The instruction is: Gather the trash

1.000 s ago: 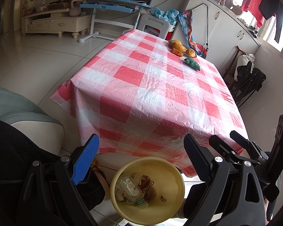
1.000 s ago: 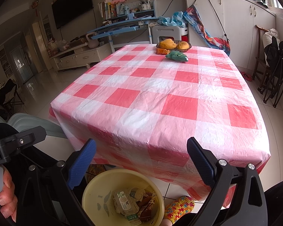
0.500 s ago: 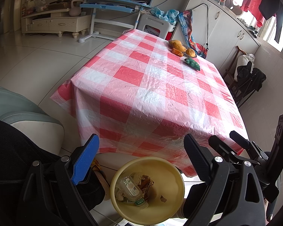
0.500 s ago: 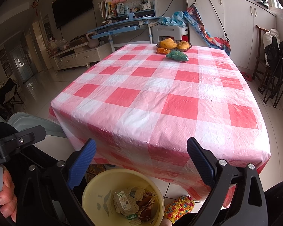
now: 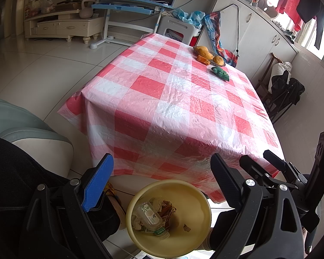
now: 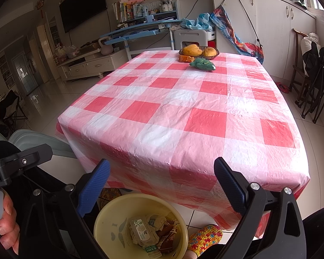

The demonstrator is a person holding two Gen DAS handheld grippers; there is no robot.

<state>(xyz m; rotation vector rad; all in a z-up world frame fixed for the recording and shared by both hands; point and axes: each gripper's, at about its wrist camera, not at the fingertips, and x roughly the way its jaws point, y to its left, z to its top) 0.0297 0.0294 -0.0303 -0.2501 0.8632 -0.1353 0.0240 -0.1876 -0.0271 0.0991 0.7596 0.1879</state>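
Note:
A yellow bin [image 5: 202, 211] stands on the floor at the table's near edge; it also shows in the right wrist view [image 6: 110, 218]. Inside lie a crushed plastic bottle [image 5: 150, 215], crumpled tissue and brown wrappers [image 6: 164, 234]. My left gripper [image 5: 162, 172] is open and empty above the bin. My right gripper [image 6: 162, 176] is open and empty above the bin too. Part of the right gripper's frame shows at the right of the left wrist view [image 5: 291, 172].
The table under a red-and-white checked cloth [image 6: 183, 116] carries a bowl of orange fruit [image 6: 199, 51] and a green soft toy [image 6: 203, 64] at its far end. A grey-green seat [image 5: 21, 127] is at left. Folded chairs [image 6: 313, 69] stand at right.

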